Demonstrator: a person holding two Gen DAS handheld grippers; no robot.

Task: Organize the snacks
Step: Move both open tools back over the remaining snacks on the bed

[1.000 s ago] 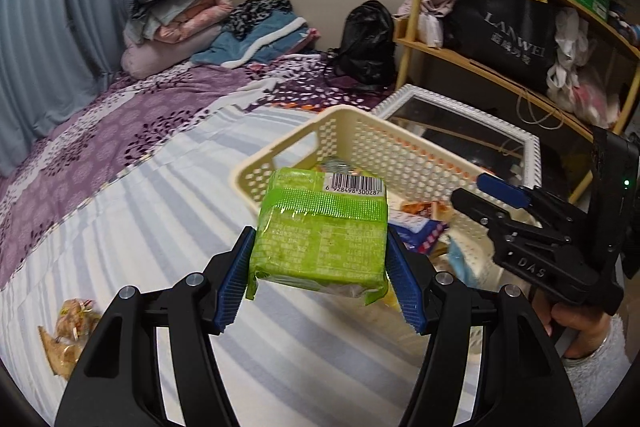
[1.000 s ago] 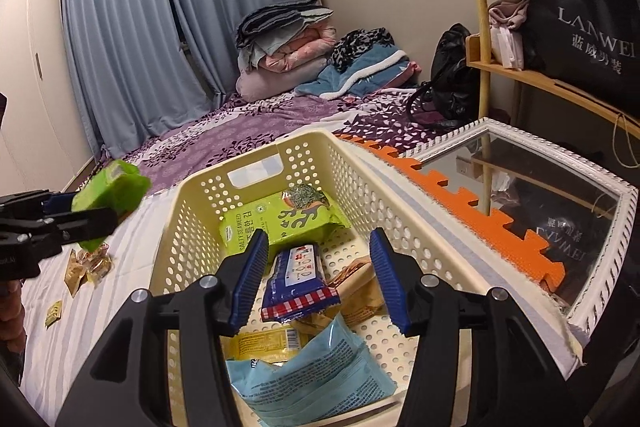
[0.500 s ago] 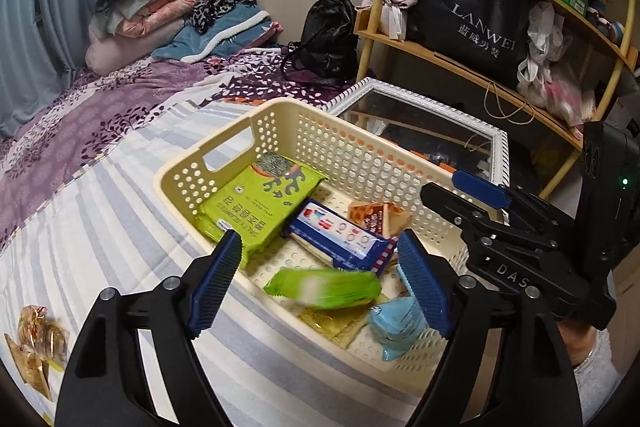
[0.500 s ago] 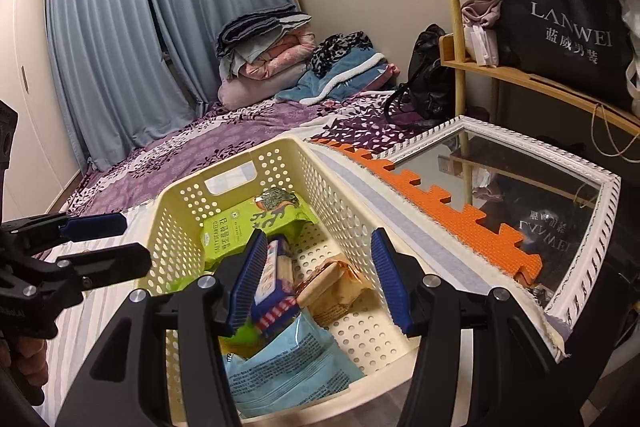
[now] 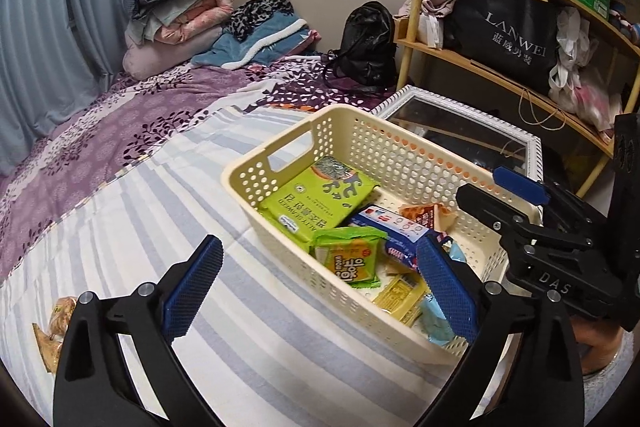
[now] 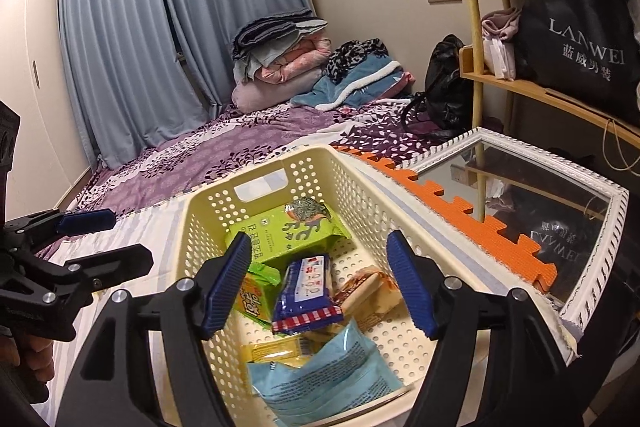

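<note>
Snack packets, six, in one basket (image 5: 348, 131); left tool (image 5: 316, 287) and right tool (image 6: 320, 283) both agape, empty.

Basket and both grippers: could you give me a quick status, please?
Left gripper open, empty. Right gripper open over basket. Green snack pack inside. Nothing in the way.

Basket (image 5: 404, 163) perforated cream plastic, matt; snack packs (image 5: 350, 259) glossy foil/film; bedsheet (image 5: 120, 219) striped cloth.
</note>
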